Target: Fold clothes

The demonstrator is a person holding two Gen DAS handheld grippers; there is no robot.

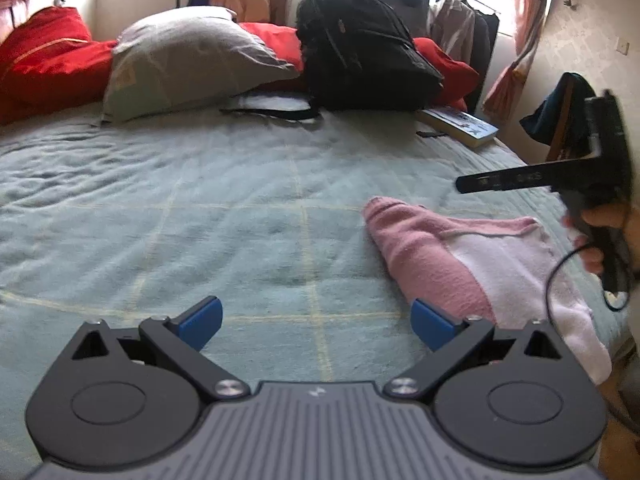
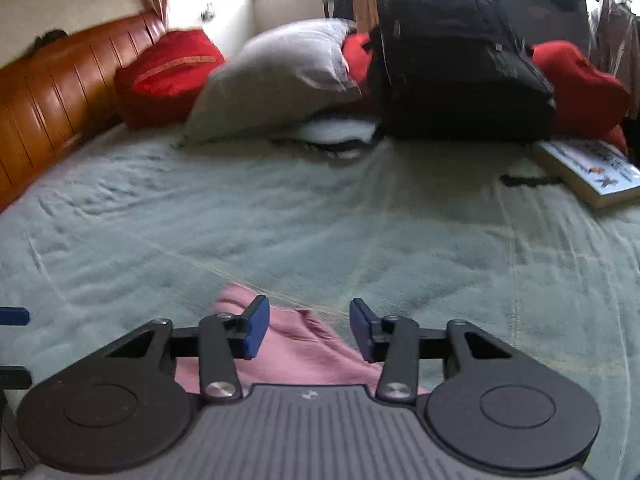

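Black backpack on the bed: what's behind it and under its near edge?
Behind the black backpack lie red cushions and hanging clothes. A white item with a black strap pokes out beside its base; how far it runs underneath is hidden.

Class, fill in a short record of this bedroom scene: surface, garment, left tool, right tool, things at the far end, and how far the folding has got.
surface: bed with a green blanket
garment: pink and white cloth, lying rumpled on the blanket
left tool: open, empty, just left of the cloth
right tool: open, above the pink cloth, not gripping it
far end: grey pillow, red cushions, black backpack, book
folding: not neatly folded yet
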